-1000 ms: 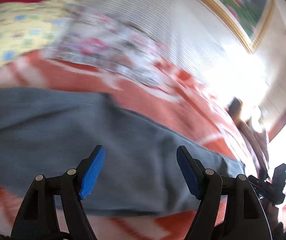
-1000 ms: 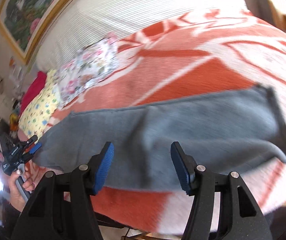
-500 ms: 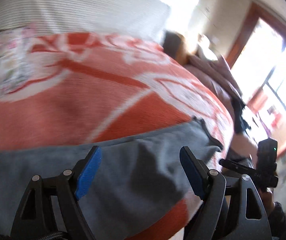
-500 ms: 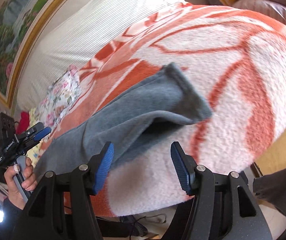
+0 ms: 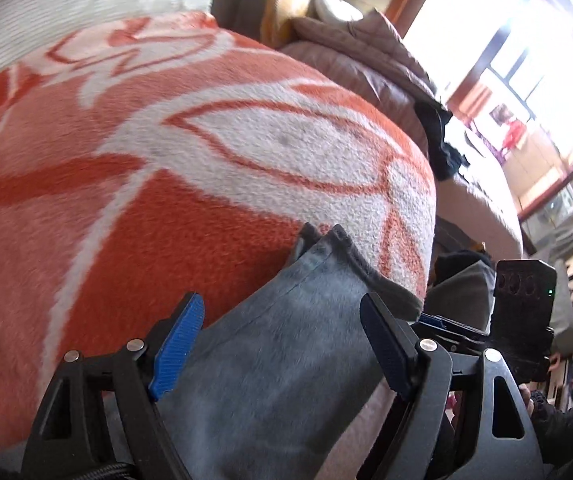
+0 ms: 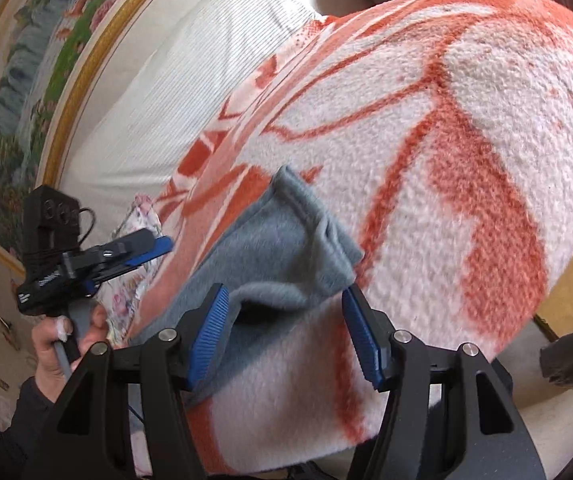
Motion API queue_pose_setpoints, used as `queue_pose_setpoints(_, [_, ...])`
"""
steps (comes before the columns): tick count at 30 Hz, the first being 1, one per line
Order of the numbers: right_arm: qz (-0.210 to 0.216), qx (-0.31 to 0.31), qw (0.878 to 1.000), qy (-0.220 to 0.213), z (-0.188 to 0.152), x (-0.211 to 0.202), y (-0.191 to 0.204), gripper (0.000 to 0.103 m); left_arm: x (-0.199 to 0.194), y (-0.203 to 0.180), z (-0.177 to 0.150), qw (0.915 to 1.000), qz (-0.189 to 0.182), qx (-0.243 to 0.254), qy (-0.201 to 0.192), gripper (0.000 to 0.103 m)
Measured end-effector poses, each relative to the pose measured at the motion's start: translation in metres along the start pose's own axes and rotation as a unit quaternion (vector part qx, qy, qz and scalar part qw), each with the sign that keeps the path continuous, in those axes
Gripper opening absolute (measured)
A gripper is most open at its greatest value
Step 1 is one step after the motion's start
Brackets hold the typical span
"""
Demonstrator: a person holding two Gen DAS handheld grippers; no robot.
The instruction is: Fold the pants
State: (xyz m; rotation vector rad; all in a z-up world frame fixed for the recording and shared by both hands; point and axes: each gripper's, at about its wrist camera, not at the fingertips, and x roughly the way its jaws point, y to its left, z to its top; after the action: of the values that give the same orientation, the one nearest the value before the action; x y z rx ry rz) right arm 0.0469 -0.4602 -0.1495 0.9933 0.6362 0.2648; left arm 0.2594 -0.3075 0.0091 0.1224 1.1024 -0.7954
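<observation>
Grey fleece pants [image 5: 286, 360] lie on an orange-and-white blanket [image 5: 166, 160], and one leg's hem [image 5: 338, 248] rests near the blanket's rounded edge. My left gripper [image 5: 280, 308] hovers open just above that leg, with cloth beneath the blue pads but not pinched. In the right wrist view the hem end [image 6: 282, 232] is rumpled, with a raised fold. My right gripper [image 6: 286, 296] stands open at it, its jaws on either side of the fold without pressing. A hand [image 6: 66, 340] holds the left gripper [image 6: 154, 246] at the left.
A white striped cushion [image 6: 174, 92] and a framed landscape picture [image 6: 26, 80] stand behind the bed. A floral cloth [image 6: 134, 280] lies further along the blanket. A brown quilted jacket [image 5: 366, 48] is piled beyond the blanket's edge, near a bright window [image 5: 526, 60].
My left gripper has swept along the pants from their middle to the hem end. My right gripper has rolled and dropped closer to the same hem. Both stay open.
</observation>
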Motion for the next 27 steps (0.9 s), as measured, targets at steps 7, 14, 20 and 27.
queue_pose_setpoints(7, [0.005, 0.016, 1.000, -0.018, 0.003, 0.004, -0.014, 0.052, 0.064, -0.019, 0.025, 0.9967, -0.021, 0.045, 0.065, 0.081])
queue_pose_setpoints(14, [0.014, 0.010, 1.000, -0.016, 0.003, 0.013, -0.019, 0.030, 0.100, -0.035, 0.029, 0.9928, -0.025, 0.087, 0.078, 0.060])
queue_pose_setpoints(20, [0.023, 0.002, 0.999, -0.024, 0.009, 0.012, -0.020, 0.010, 0.101, -0.030, 0.053, 0.9946, -0.054, 0.057, 0.069, 0.031])
queue_pose_setpoints(27, [0.030, -0.024, 0.998, -0.057, 0.044, -0.007, -0.013, 0.008, 0.089, -0.026, 0.076, 0.9960, -0.079, 0.029, 0.029, 0.029])
